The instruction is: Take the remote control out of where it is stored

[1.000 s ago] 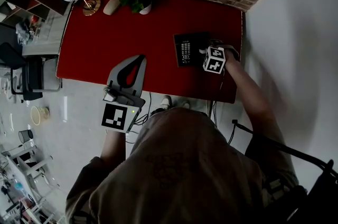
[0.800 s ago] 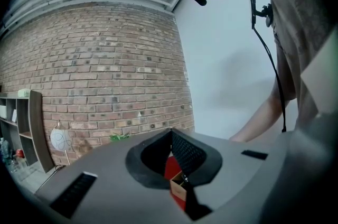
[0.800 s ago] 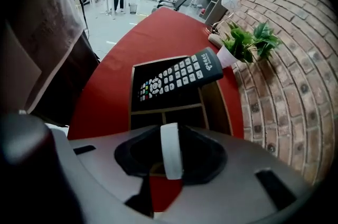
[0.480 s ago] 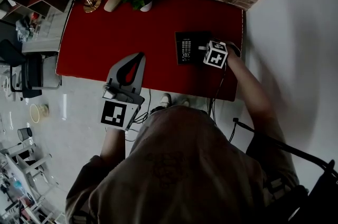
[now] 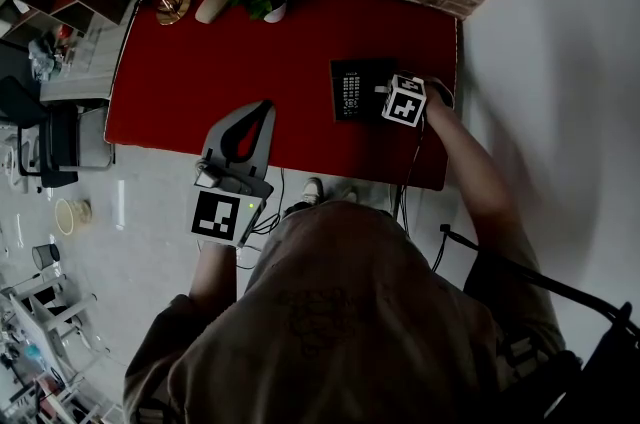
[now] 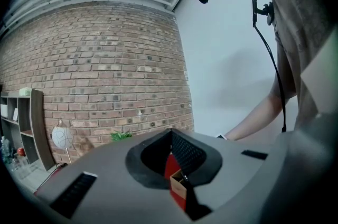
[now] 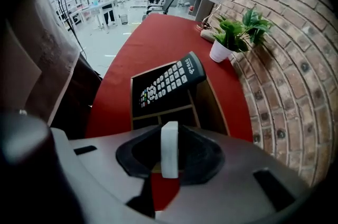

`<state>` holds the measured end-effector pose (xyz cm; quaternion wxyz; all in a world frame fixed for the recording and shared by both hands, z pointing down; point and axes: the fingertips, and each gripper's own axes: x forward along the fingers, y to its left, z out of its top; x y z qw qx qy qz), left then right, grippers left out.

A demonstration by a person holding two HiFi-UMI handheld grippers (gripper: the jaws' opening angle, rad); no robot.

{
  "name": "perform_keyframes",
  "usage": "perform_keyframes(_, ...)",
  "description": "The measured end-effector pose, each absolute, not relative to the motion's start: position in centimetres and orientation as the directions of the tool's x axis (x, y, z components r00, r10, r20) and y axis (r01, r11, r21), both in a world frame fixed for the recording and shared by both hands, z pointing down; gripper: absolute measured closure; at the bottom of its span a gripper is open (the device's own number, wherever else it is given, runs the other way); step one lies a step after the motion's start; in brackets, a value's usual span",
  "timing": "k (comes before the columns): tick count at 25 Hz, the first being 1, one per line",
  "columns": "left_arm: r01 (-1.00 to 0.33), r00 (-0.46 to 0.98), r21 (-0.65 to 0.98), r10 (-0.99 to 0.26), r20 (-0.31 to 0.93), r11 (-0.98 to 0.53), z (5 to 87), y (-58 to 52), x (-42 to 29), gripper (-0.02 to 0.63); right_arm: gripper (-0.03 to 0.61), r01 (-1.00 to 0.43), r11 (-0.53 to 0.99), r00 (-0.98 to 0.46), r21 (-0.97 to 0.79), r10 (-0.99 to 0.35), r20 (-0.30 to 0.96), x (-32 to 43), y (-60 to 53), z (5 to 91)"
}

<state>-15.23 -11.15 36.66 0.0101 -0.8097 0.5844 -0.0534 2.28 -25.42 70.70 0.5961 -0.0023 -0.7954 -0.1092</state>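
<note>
The right gripper [image 7: 170,162] has just closed its jaws, and they now pinch a thin white thing [image 7: 169,143]. The black remote [image 7: 168,80] lies slanted across the dark box [image 7: 212,104], just ahead of that gripper. The left gripper [image 6: 171,149] has its jaws together with nothing in them.

Nothing written here can be read.
The remote control [image 7: 168,82] carries a short white brand word near its upper end and tiny print on its pale keys, all too small to make out. The marker cube [image 5: 404,101] and the flat marker plate [image 5: 216,217] show only black-and-white square code patterns, with no letters or digits that can be read.
</note>
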Motion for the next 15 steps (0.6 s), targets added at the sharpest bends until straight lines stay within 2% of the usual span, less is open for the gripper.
perform_keyframes(15, -0.943, 0.316, -0.087, -0.946, 0.068, -0.321, 36.6, -10.5, -15.5, 0.603, 0.495, 0.125, 0.969, -0.339, 0.212, -0.159, 0.927, 2.7, -24.3, 66.1)
